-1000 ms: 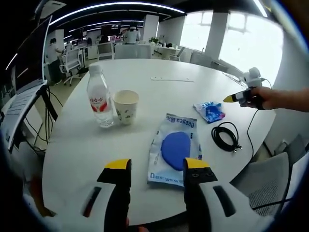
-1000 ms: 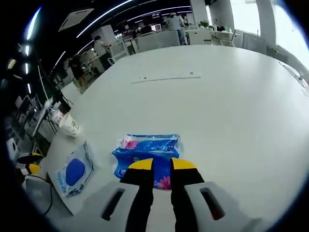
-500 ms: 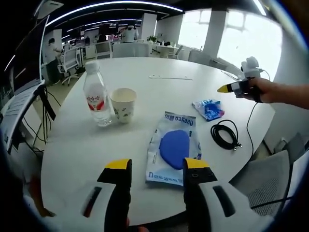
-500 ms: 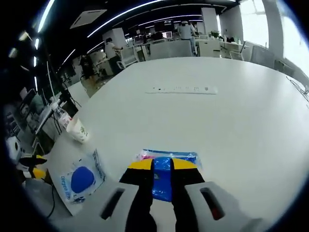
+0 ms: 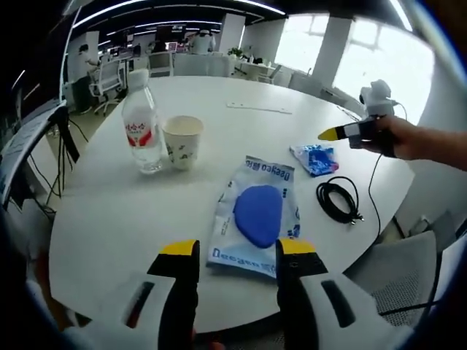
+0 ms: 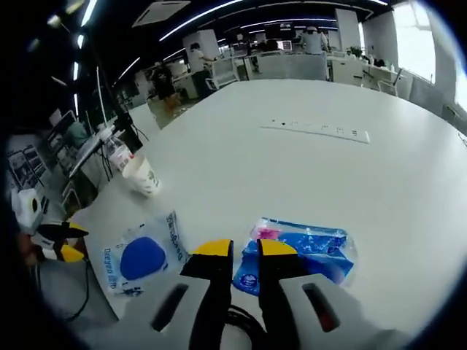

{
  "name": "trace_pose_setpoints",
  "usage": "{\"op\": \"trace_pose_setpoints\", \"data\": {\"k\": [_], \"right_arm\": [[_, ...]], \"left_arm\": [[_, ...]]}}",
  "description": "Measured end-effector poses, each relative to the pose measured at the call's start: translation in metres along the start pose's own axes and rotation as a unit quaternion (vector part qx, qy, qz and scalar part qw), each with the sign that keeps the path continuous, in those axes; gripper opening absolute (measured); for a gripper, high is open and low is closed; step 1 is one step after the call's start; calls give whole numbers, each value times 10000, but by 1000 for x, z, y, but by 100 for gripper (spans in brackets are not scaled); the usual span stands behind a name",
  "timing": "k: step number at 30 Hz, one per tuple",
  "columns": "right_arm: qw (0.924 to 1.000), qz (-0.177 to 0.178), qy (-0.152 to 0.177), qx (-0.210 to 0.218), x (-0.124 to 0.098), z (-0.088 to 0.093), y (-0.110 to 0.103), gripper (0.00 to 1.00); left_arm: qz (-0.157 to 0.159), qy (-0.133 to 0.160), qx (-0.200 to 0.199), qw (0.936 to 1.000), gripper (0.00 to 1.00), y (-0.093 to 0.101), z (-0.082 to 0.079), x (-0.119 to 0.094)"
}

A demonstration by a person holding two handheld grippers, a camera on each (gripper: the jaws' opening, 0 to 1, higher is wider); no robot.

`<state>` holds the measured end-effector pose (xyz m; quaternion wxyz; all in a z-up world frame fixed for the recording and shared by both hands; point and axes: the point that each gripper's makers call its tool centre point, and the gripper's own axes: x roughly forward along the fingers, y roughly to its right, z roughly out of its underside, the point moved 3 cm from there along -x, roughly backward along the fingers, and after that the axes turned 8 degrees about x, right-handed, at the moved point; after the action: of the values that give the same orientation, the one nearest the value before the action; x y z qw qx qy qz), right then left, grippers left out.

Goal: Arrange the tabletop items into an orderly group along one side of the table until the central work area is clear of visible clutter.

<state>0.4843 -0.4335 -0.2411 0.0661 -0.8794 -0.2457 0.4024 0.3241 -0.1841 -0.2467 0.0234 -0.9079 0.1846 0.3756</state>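
Left gripper: fingers set wide apart, nothing between them, held above the near edge of the round white bench. Just beyond the tips lies the flat mask packet with a blue oval, long axis running away from the gripper, tilted slightly right at the far end.

Beyond it: small blue tissue pack, coiled black cable at the right edge, water bottle upright with paper cup just beside it.

Right gripper: fingers almost together, a narrow gap only, gripping nothing, hovering over the tissue pack, whose long axis lies crosswise to the fingers. A white strip lies farther out.
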Motion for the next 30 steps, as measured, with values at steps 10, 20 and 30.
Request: {"op": "trace_pose_setpoints", "data": {"k": [10,20,30], "right_arm": [[9969,-485,-416,-465,33,10,-27,13],[9879,-835,-934,-914,54,32,-50,18],[9800,-982,-1277,-1167,63,48,-61,22]], "left_arm": [[-76,-296,-171,9994,39,-2,16,2],[57,-726,-222,9971,38,8,36,9],[282,-912,-306,9950,36,21,42,19]]}}
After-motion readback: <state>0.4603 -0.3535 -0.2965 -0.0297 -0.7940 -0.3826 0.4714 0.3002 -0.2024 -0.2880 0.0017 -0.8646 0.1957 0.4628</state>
